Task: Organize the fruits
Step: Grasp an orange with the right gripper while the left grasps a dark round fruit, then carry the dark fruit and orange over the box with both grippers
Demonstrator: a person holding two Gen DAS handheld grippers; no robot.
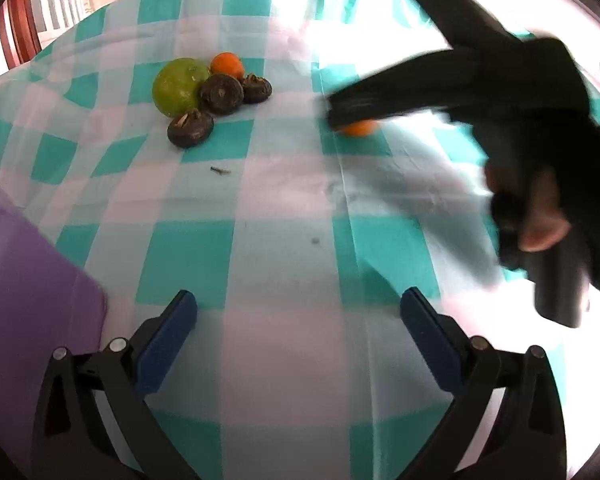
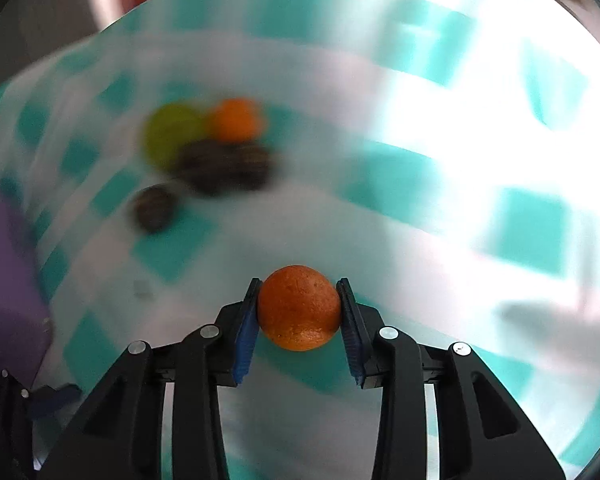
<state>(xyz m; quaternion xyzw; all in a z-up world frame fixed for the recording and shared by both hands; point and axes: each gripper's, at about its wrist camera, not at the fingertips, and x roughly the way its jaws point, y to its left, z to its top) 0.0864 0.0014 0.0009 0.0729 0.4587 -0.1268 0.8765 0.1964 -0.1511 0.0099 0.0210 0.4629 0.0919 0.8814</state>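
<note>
My right gripper (image 2: 299,300) is shut on a small orange (image 2: 299,314), held just above the checked tablecloth; it also shows in the left wrist view (image 1: 358,128) under the right gripper's dark fingers (image 1: 364,110). A cluster of fruit lies ahead: a green round fruit (image 1: 178,86), another orange (image 1: 227,64) and three dark brown fruits (image 1: 222,94), (image 1: 257,87), (image 1: 191,128). The cluster is blurred in the right wrist view (image 2: 204,148). My left gripper (image 1: 298,312) is open and empty over the cloth, near the table's front.
A purple board or mat (image 1: 28,292) lies at the left, also seen in the right wrist view (image 2: 4,280). A small dark stem piece (image 1: 219,170) lies on the teal-and-white cloth (image 1: 284,200). Wooden chair backs (image 1: 18,20) stand beyond the table's far left edge.
</note>
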